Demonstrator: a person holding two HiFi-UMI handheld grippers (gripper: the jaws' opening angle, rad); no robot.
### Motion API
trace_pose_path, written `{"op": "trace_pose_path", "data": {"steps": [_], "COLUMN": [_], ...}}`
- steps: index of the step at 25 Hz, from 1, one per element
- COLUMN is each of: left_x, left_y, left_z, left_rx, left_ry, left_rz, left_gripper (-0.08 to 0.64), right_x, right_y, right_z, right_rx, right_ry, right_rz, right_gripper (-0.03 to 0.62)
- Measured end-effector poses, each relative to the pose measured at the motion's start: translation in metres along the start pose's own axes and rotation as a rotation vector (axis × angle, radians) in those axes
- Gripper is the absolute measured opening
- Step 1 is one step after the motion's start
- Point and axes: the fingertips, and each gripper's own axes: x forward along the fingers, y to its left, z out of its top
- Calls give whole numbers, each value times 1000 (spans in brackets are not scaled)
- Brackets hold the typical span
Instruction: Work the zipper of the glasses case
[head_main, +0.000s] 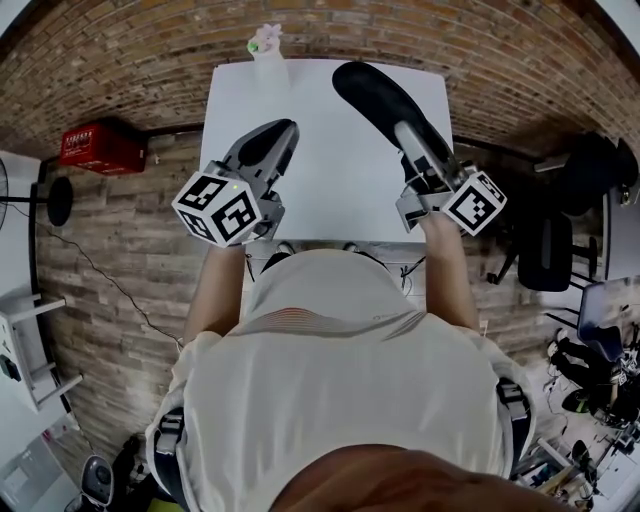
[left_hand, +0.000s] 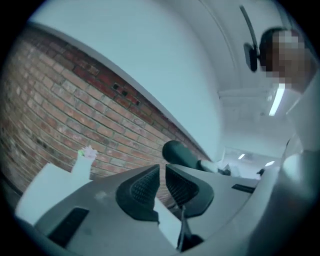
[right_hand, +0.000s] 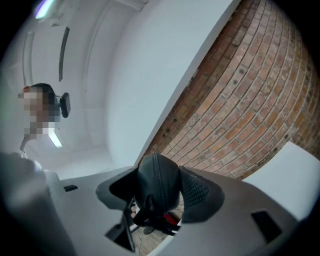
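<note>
Two hand-held grippers over the white table (head_main: 330, 200), seen from the head view and from each gripper's own view. The right gripper (head_main: 415, 135) is clamped on the glasses case (head_main: 385, 100): its jaws stand partly apart, with one ribbed pad pressed to each side of the case's near end. In the right gripper view (right_hand: 160, 192) the black case (right_hand: 157, 182) fills the gap between the pads, and the zipper line runs down the middle of the rounded end that faces the camera. The case projects from the jaws over the far right part of the table and appears to be held clear of the tabletop. The left gripper (head_main: 280, 135) is over the left part of the table, its jaws brought together; in the left gripper view (left_hand: 162, 175) only a thin slit separates the two pads and nothing lies between them. That view also shows the case (left_hand: 177, 151) beyond the left jaws, well apart from them. A small potted plant (head_main: 266, 42) stands at the far edge of the table.
</note>
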Motion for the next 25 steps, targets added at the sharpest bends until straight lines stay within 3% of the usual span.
{"op": "trace_pose_path", "data": {"steps": [2,3,6,10,16,25], "left_x": [-1,-1,2,11,18,24], "left_y": [-14,-19,-31,-41,-54,-57], "left_z": [9,12,15,11,11,11], "left_rx": [-179,-258,-378,-432,-464,-462], "left_ry": [-74,-106,-143,-145,-135,-149], "left_rz": [-141,-206,-322,-377,-432,-427], "left_gripper": [46,84,223,280,293,298], "right_x": [1,2,6,13,23,29], "right_y": [5,8,18,35,62,73], "right_z": [0,-1,-5,-15,-40,-65], "right_rx": [35,53,122,207,227,288], "right_ry": [-6,-8,-9,-3,85,160], "right_rz": [30,46,97,173,265,318], "right_gripper": [302,302,302,302,302,302]}}
